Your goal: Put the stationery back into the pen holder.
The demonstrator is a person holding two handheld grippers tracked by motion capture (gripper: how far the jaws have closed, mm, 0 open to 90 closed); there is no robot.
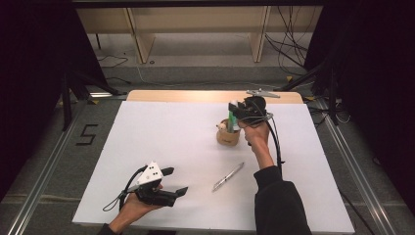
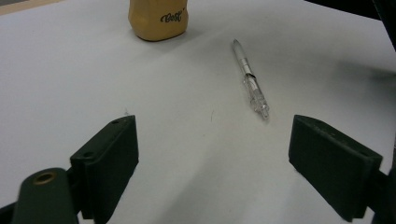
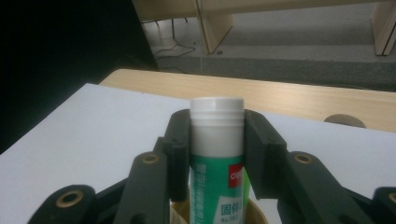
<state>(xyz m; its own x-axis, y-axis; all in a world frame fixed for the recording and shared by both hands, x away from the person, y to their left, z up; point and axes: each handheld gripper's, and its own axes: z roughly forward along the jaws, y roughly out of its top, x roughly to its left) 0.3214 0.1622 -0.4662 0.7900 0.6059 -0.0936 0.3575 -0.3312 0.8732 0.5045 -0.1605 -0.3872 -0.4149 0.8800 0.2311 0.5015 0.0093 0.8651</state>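
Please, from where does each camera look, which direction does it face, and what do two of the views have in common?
High view: above the person's side, facing forward and down on the table; both forearms show.
Left gripper view: rides the left gripper, looking along open jaws at the pen.
Right gripper view: rides the right gripper, clamped on a glue stick.
Shared: high and left views show the cup.

Black two-jaw left gripper [image 1: 175,182] up close: thick matte rectangular pads [image 2: 109,161], a brass-ringed hole in each link, a white three-cornered plate [image 1: 150,172] with dark dots on top, black cable [image 1: 125,191] trailing behind. The black right gripper [image 3: 217,154] shows brass-ringed screw holes too; behind it, a black long sleeve [image 1: 279,200].
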